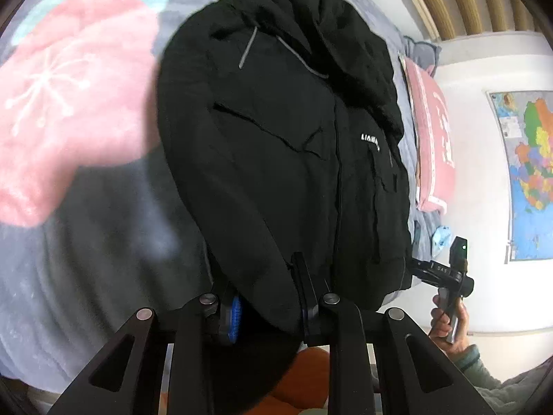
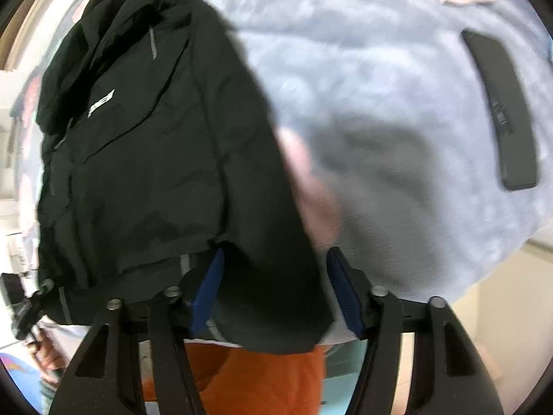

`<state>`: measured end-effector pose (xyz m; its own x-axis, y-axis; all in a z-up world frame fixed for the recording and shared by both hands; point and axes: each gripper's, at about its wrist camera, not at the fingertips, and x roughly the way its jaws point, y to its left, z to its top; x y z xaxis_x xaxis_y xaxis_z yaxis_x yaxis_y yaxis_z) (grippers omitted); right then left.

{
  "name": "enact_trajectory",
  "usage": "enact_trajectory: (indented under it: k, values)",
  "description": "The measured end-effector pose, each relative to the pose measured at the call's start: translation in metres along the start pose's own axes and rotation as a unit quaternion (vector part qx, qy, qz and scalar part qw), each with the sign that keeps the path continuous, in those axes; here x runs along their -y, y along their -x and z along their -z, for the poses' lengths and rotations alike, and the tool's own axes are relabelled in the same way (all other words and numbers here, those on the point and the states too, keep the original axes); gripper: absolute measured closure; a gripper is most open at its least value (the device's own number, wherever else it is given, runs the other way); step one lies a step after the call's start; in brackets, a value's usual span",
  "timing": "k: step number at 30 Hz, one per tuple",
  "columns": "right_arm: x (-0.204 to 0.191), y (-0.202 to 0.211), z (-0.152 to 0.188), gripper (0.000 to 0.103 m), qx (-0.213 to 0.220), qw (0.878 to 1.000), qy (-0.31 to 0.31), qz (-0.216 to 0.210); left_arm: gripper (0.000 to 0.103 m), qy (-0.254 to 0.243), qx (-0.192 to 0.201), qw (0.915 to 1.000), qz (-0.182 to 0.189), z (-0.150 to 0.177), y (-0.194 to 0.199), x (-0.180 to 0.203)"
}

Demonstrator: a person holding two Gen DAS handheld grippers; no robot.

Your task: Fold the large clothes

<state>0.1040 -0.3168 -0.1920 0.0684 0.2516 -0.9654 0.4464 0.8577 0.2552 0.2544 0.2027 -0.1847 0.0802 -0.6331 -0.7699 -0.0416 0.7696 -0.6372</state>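
A black jacket [image 1: 283, 145] lies spread on a grey fleece blanket [image 1: 103, 242] printed with a pink flower [image 1: 69, 103]; its hem faces the person. The left gripper [image 1: 269, 307] has its jaws nearly together, pinching the hem fabric between the blue pads. The right gripper [image 2: 276, 294] stands wider, hem fabric bunched between its fingers; whether the pads press on it cannot be told. A dark slab [image 2: 501, 110] rests on the blanket, well apart to the right. A map [image 1: 528, 173] hangs on the wall.
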Motion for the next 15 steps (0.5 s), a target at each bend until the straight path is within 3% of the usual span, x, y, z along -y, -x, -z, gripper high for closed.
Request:
enact_trajectory:
  k: [3, 8, 15]
  values:
    - [-0.019, 0.015, 0.002, 0.059, 0.018, 0.999, 0.029, -0.023, 0.078, -0.015, 0.003, 0.9999, -0.003, 0.000, 0.006, 0.007]
    - [-0.051, 0.040, 0.001, 0.060, 0.033, 0.991, 0.070, -0.112, 0.078, -0.029, 0.019, 0.9972, 0.066, -0.004, 0.026, 0.022]
    - [-0.028, -0.003, 0.003, 0.057, -0.026, 0.998, 0.041, -0.042, 0.078, -0.030, -0.047, 0.9984, -0.008, 0.002, -0.008, 0.006]
